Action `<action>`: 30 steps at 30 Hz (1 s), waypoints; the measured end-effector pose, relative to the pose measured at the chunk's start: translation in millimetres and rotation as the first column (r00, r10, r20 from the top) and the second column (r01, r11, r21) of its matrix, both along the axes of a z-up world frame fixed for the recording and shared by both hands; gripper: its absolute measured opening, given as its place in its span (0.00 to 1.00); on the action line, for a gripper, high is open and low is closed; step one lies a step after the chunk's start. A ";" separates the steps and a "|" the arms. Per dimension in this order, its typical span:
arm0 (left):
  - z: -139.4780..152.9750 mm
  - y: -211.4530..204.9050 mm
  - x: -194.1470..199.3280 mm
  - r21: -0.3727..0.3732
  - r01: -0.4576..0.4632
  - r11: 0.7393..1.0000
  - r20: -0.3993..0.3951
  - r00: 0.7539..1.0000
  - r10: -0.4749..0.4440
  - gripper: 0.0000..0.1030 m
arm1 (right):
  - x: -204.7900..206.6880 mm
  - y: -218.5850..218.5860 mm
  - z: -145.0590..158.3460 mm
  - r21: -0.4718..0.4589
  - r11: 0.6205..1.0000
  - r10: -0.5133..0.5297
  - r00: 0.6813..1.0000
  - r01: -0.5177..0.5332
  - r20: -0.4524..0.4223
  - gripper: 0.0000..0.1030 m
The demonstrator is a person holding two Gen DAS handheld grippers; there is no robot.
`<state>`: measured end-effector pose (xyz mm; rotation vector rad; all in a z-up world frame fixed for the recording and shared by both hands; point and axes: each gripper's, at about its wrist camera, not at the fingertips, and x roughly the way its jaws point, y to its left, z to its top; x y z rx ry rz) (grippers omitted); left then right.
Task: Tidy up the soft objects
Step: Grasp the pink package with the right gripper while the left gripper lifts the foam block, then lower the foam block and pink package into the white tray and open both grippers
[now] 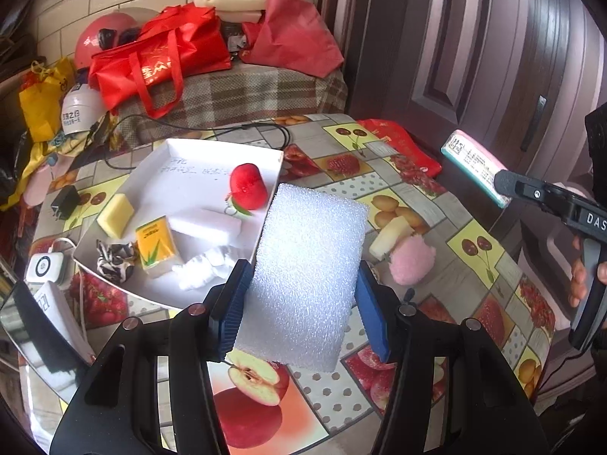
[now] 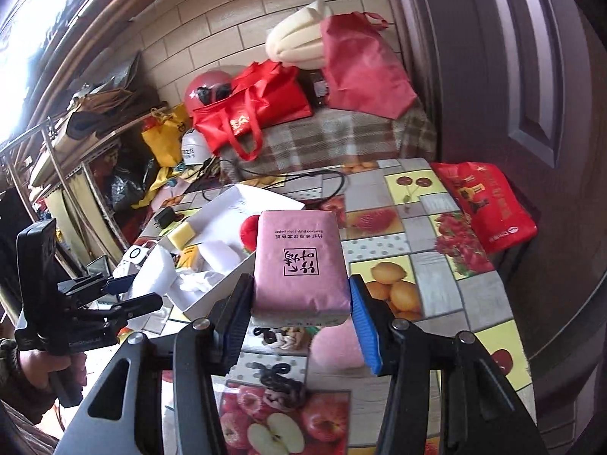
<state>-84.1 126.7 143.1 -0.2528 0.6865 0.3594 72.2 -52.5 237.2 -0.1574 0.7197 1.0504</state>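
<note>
Left wrist view: left claw (image 1: pixel 301 295) clamped on foam sheet (image 1: pixel 309 284), right claw (image 2: pixel 301 316) on pink tissue pack (image 2: pixel 299 261). White tray (image 1: pixel 182 174) lies ahead-left toward tabletop's far edge; left claw nearer.

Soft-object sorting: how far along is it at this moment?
Done: white tray holds a red plush, yellow sponge and tissue pack. In hand: left gripper clamps white foam; right gripper clamps pink tissue pack. Left: pink pompom on the table.
</note>
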 end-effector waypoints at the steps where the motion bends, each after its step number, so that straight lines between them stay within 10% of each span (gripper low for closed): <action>1: 0.8 2.6 -2.1 -0.003 -0.011 1.000 0.003 1.000 0.011 0.53 | -1.4 5.0 0.2 0.001 1.000 0.012 1.000 -0.012 -0.010 0.48; 30: -0.6 58.2 -29.5 -0.018 -0.198 0.980 0.016 0.980 0.198 0.53 | -28.4 102.7 8.9 -0.011 0.979 0.205 0.979 -0.205 -0.015 0.48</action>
